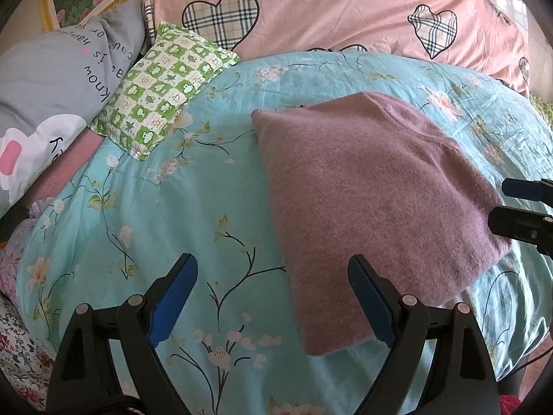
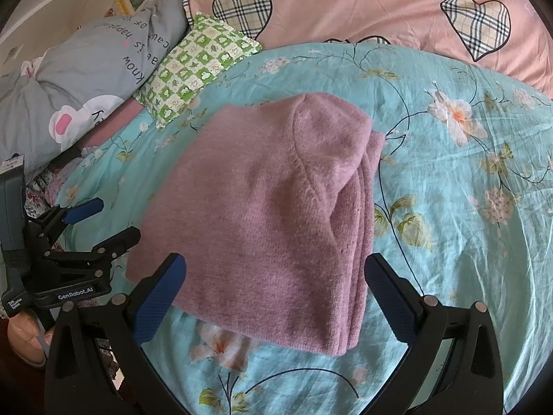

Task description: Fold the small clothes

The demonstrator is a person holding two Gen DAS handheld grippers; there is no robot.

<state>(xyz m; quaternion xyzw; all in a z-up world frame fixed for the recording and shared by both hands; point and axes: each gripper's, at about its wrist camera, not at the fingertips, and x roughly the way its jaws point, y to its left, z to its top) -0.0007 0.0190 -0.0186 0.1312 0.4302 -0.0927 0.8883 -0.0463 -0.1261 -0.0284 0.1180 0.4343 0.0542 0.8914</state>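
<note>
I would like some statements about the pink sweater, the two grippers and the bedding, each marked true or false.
1. The mauve knitted sweater lies folded on the turquoise floral sheet. True.
2. The right gripper is clamped on the sweater. False: its jaws stand wide apart, with the sweater's near edge between them but not pinched.
3. The left gripper is open and holds nothing. True.
4. The green checked pillow lies on top of the sweater. False: it lies apart from it, beside the grey pillow with writing.
5. The pink quilt with plaid hearts covers the sweater. False: it lies beyond the sheet, away from the sweater.
</note>
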